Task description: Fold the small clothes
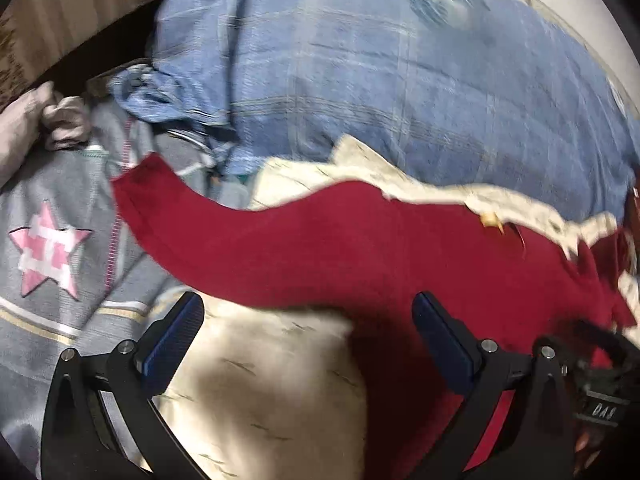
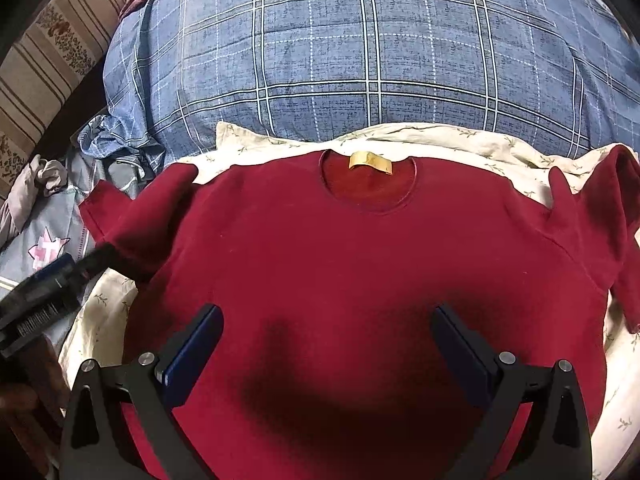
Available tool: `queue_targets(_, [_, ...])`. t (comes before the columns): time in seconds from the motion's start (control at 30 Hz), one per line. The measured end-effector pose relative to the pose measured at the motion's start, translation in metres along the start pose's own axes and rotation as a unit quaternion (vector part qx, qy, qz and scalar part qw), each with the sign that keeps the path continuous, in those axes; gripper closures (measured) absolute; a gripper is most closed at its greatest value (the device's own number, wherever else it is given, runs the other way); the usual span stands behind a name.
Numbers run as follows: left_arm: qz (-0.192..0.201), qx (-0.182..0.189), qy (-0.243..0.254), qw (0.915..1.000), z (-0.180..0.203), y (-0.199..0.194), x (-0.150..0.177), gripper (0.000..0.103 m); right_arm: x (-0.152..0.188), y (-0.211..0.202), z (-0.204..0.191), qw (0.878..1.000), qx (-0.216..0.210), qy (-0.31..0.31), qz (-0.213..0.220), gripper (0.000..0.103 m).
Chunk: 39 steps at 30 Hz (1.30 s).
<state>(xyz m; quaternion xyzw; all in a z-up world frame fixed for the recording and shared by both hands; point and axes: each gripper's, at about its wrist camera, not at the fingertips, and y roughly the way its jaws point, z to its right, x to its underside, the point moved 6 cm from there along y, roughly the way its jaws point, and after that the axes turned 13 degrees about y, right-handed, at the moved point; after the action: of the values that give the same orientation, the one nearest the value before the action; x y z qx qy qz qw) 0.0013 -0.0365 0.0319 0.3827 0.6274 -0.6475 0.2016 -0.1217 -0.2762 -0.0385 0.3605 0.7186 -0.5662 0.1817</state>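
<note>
Red shirt point(image 2: 360, 264) lay flat, front up, on a cream sheet point(image 2: 460, 136); collar faced away, yellow tag point(image 2: 370, 161) visible inside it; both sleeves spread outward. Right claw point(image 2: 326, 340) hovered over the shirt's lower middle, fingers apart, gripping nothing. Left claw point(image 1: 308, 332) was at the shirt's left edge, fingers apart, empty, above the sheet and red cloth; that view blurred. Blue plaid quilt point(image 2: 360, 60) lay beyond the collar; grey star-print cloth point(image 1: 52, 248) at left.

Blue plaid quilt point(image 2: 360, 60) (round emblem), cream floral sheet point(image 2: 100, 312), striped cushion point(image 2: 48, 56)
</note>
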Motion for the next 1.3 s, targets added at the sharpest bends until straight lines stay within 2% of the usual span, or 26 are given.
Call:
queue_targets(0.17, [-0.008,-0.037,-0.062,0.9973,-0.053,0.004,-0.006,0.000,-0.005,0.000,-0.003,1.000,-0.008,0.000,-0.002,0.000])
queue_targets(0.27, [-0.030,-0.056,-0.098,0.9932,-0.086,0.015,-0.007,0.000,-0.008,-0.001,-0.005,1.000,-0.010,-0.003,0.000,0.000])
queue_targets(0.33, [-0.046,-0.052,-0.130,0.9891,-0.104,0.028,-0.005,0.000,-0.010,-0.001,-0.006,1.000,-0.014,-0.002,0.001,0.000])
queue_targets(0.43, [-0.072,-0.030,-0.191,0.9785,-0.126,0.058,0.003,0.001,-0.010,0.002,-0.007,1.000,-0.023,0.006,-0.004,0.000])
queue_targets(0.5, [-0.079,-0.025,-0.202,0.9758,-0.132,0.074,0.002,0.005,-0.008,0.004,-0.007,1.000,-0.028,0.008,-0.008,0.000])
queue_targets(0.63, [-0.077,-0.030,-0.193,0.9777,-0.136,0.099,-0.005,0.008,-0.006,0.007,-0.008,0.999,-0.029,0.007,-0.014,0.000])
queue_targets(0.73, [-0.086,-0.013,-0.210,0.9738,-0.139,0.119,-0.001,0.018,-0.007,0.011,-0.006,0.999,-0.028,0.010,-0.018,0.000])
queue_targets(0.8, [-0.093,-0.016,-0.216,0.9719,-0.143,0.126,0.003,0.039,-0.007,0.013,-0.005,0.999,-0.026,0.013,-0.019,0.000])
queue_targets(0.83, [-0.096,-0.015,-0.218,0.9711,-0.145,0.129,0.005,0.045,-0.007,0.014,-0.005,0.999,-0.025,0.016,-0.021,0.000])
queue_targets(0.87, [-0.096,-0.014,-0.221,0.9705,-0.147,0.130,0.005,0.057,-0.007,0.014,-0.005,0.999,-0.026,0.018,-0.022,0.000])
queue_targets(0.9, [-0.096,-0.010,-0.227,0.9691,-0.150,0.131,0.007,0.074,-0.006,0.015,-0.005,0.999,-0.027,0.020,-0.022,0.000])
queue_targets(0.97, [-0.096,-0.011,-0.240,0.9660,-0.155,0.129,0.009,0.096,-0.005,0.014,-0.006,0.999,-0.028,0.022,-0.023,0.000])
queue_targets(1.0, [-0.091,-0.006,-0.247,0.9648,-0.157,0.125,0.008,0.097,-0.004,0.012,-0.007,0.999,-0.030,0.021,-0.022,0.000])
queue_targets(1.07, [-0.048,-0.006,-0.239,0.9698,-0.157,0.110,-0.003,0.098,-0.004,0.009,-0.008,0.999,-0.032,0.021,-0.019,0.000])
queue_targets(1.2, [0.026,0.008,-0.175,0.9841,-0.131,0.063,-0.034,0.103,-0.006,0.001,-0.005,0.999,-0.032,0.028,-0.013,0.000])
queue_targets(1.3, [0.031,0.007,-0.160,0.9866,-0.121,0.053,-0.037,0.103,-0.008,-0.003,-0.002,0.999,-0.034,0.039,-0.012,0.000])
